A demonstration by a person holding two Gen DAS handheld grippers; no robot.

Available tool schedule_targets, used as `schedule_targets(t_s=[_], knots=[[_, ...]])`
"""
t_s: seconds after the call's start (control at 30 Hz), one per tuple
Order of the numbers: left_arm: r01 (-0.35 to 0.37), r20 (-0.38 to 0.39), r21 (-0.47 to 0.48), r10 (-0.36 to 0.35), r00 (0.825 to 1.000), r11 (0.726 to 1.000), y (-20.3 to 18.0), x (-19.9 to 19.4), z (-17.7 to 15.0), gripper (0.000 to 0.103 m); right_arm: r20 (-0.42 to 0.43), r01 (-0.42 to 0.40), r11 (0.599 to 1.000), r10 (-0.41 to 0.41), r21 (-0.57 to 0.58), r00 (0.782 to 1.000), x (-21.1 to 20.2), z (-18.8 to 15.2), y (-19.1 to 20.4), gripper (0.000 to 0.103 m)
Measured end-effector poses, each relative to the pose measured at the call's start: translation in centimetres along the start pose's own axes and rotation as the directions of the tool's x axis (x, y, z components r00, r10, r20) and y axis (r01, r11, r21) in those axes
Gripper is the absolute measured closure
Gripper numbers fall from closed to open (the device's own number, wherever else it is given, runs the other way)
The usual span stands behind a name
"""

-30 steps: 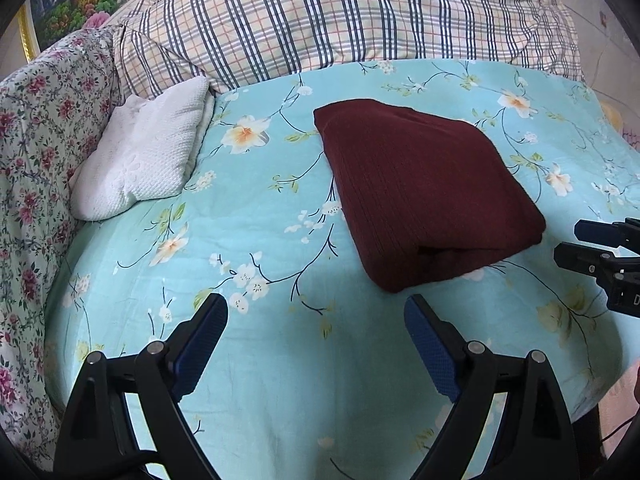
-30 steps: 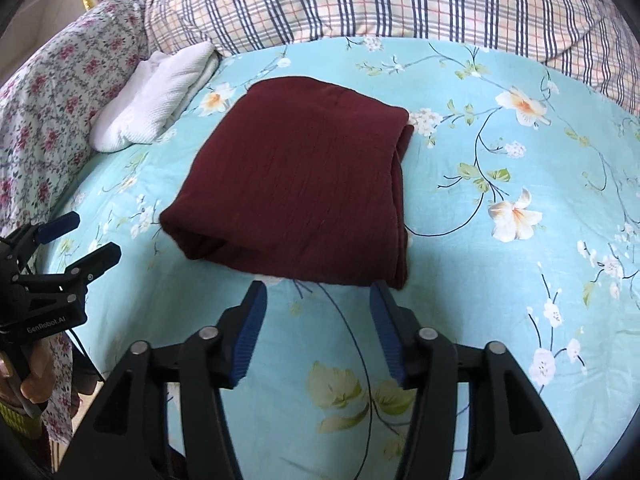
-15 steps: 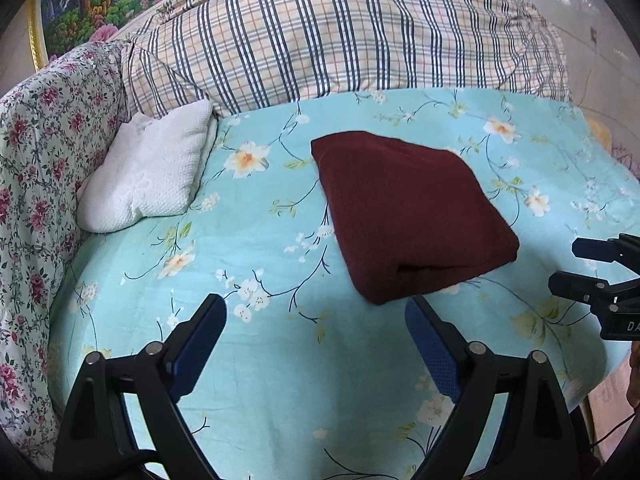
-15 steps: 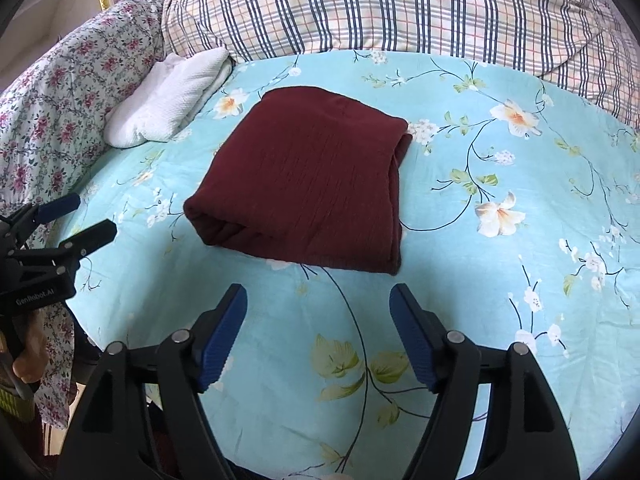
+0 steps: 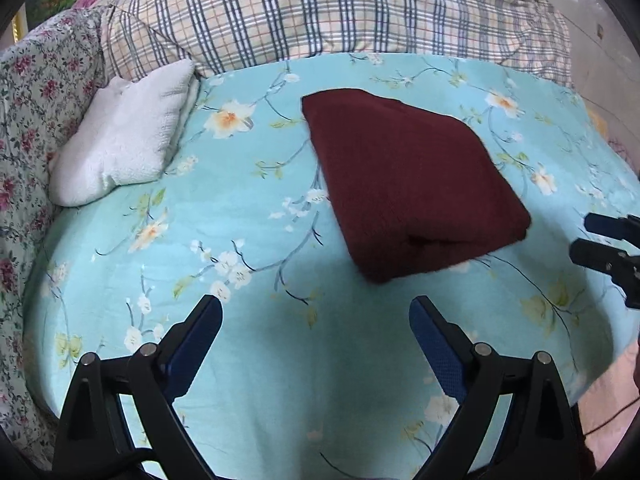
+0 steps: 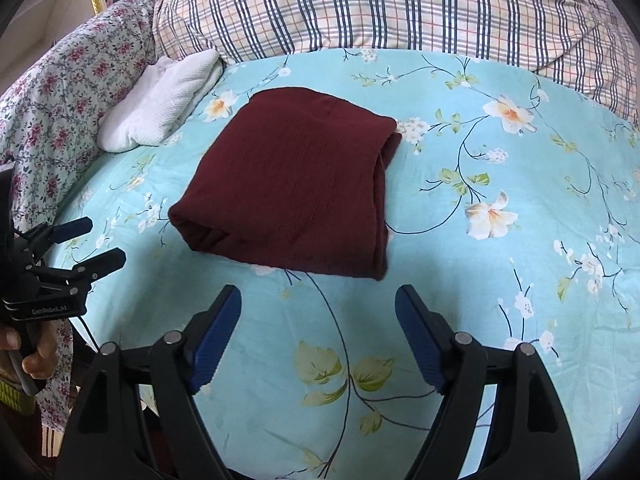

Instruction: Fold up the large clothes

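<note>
Both grippers hover above the near edge of the bed point(image 6: 520, 160) with nothing between their jaws. The left gripper point(image 5: 316, 320) stands wide, the right gripper point(image 6: 318, 308) also wide. The folded dark red garment point(image 6: 292, 184) lies flat at the middle of the floral sheet, apart from both.

Bed's got a turquoise floral sheet point(image 6: 440, 320). Folded maroon garment point(image 6: 292, 184) sits mid-bed, white towel point(image 6: 160, 108) far left, plaid quilt point(image 6: 380, 4) bunched along the far edge.
</note>
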State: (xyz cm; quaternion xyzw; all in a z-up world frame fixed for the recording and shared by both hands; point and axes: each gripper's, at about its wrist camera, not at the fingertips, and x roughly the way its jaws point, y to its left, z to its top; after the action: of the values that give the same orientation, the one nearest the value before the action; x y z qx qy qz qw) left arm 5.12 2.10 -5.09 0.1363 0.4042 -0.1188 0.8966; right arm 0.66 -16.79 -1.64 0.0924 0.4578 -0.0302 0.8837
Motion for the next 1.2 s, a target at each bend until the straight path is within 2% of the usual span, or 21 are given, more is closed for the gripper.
schedule_targets(t_s=[0.2, 0.33, 0.87, 1.2], knots=[[-0.093, 0.041, 0.018, 0.093, 0.995, 0.995, -0.8, -0.2, 1.8, 0.005, -0.016, -0.002, 1.000, 0.002, -0.004, 1.000, 0.9, 0.9, -0.3, 0.023], [-0.117, 0.062, 0.023, 0.116, 0.991, 0.993, -1.1, -0.3, 2.7, 0.004, -0.024, 0.003, 1.000, -0.003, -0.012, 1.000, 1.5, 1.5, -0.6, 0.023], [-0.134, 0.036, 0.027, 0.133, 0.990, 0.991, -0.6, 1.3, 3.8, 0.003, -0.051, -0.009, 0.999, 0.007, -0.036, 0.999, 3.7, 3.9, -0.8, 0.022], [-0.135, 0.049, 0.028, 0.134, 0.990, 0.990, -0.3, 1.2, 5.0, 0.003, -0.045, -0.024, 0.998, 0.022, -0.051, 0.999, 3.8, 5.3, -0.5, 0.022]])
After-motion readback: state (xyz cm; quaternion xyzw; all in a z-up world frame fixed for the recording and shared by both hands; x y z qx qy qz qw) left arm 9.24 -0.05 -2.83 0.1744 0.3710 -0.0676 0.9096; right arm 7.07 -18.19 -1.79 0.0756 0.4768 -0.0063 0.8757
